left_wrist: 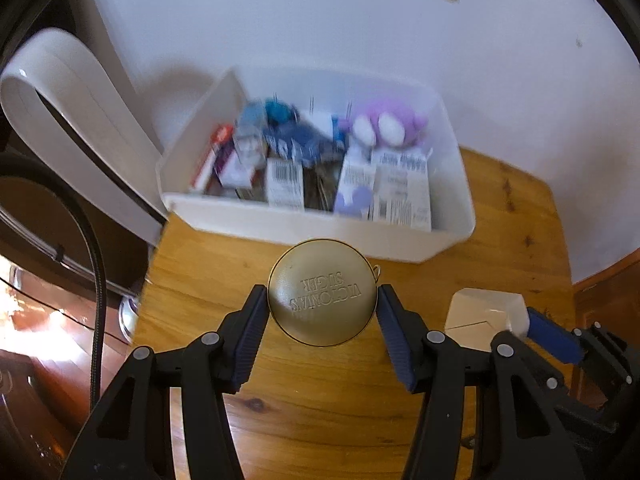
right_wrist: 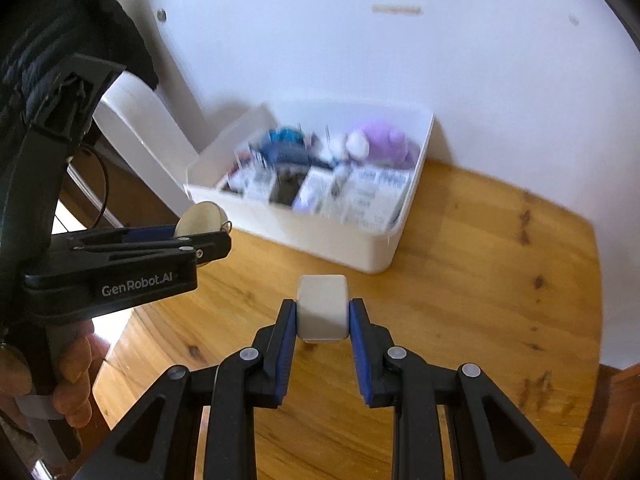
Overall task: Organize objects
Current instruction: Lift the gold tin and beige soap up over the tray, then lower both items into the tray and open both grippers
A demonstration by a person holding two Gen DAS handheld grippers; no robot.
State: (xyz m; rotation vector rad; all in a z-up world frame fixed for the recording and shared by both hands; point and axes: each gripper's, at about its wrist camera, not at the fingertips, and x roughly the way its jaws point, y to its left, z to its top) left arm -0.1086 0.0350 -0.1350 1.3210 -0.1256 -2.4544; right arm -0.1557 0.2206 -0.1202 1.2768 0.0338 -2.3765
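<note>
My left gripper point(left_wrist: 322, 300) is shut on a round gold tin point(left_wrist: 322, 292) with raised lettering, held above the wooden table just in front of the white bin point(left_wrist: 316, 228). The right wrist view catches the same tin point(right_wrist: 200, 216) edge-on at the left. My right gripper point(right_wrist: 322, 312) is shut on a white cube-shaped box point(right_wrist: 322, 306), also above the table and short of the bin point(right_wrist: 352, 248). That box point(left_wrist: 484, 312) appears at the right of the left wrist view. The bin holds several packets, cartons and a purple plush toy point(left_wrist: 390, 124).
The wooden table point(left_wrist: 240, 272) stands against a white wall point(left_wrist: 320, 20). A white chair back point(left_wrist: 68, 92) curves at the left beside the bin. A hand point(right_wrist: 76, 364) grips the left tool's handle. A black cable point(left_wrist: 98, 280) hangs at the left edge.
</note>
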